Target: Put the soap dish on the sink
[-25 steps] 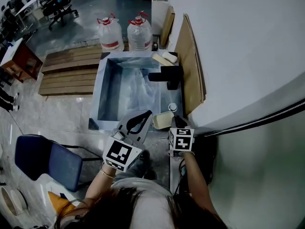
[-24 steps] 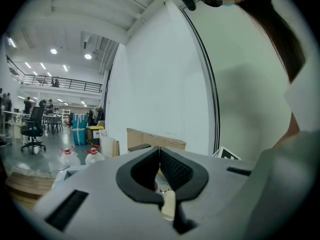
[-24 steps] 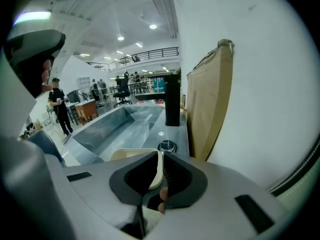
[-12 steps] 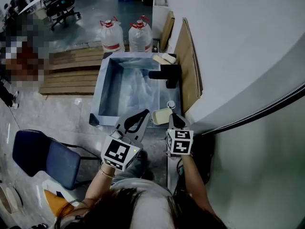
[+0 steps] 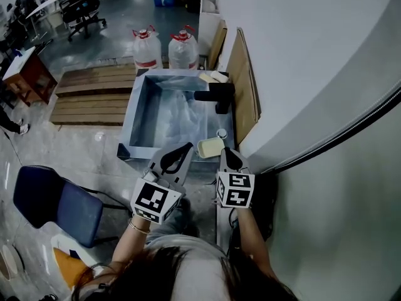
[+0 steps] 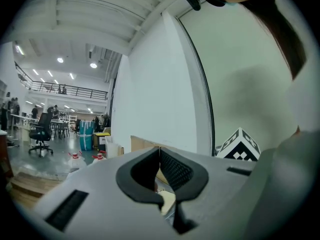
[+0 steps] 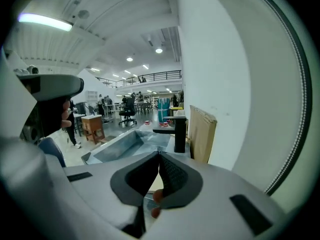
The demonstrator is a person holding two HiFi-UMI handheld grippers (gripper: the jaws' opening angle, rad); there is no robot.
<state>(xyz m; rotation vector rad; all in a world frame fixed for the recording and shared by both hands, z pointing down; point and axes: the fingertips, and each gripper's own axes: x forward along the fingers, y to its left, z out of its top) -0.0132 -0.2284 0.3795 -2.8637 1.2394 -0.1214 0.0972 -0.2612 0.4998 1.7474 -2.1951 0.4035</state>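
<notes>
From my remote station, the head view looked steeply down on a steel sink (image 5: 139, 115) at the centre of the frame, with a black faucet (image 5: 216, 97) on its right edge. The cream soap dish (image 5: 211, 147) sat at the sink's lower right corner, over the front rim, just below a small white round cap (image 5: 221, 133). The left gripper (image 5: 188, 148) pointed at the dish from the lower left and the right gripper (image 5: 225, 152) from the lower right, so the dish lay between their tips. I could not tell whether either tip touched it. In each gripper view the jaws were clenched tip to tip with nothing pinched between the tips, and only a patch of cream showed through the hollow behind them. Two water jugs (image 5: 146, 47) stood at the top of the frame beyond the sink, a wooden pallet (image 5: 94, 93) lay at the upper left, and a cardboard sheet (image 5: 241, 86) leaned against the white wall on the right. A blue chair (image 5: 56, 202) stood at the lower left.
</notes>
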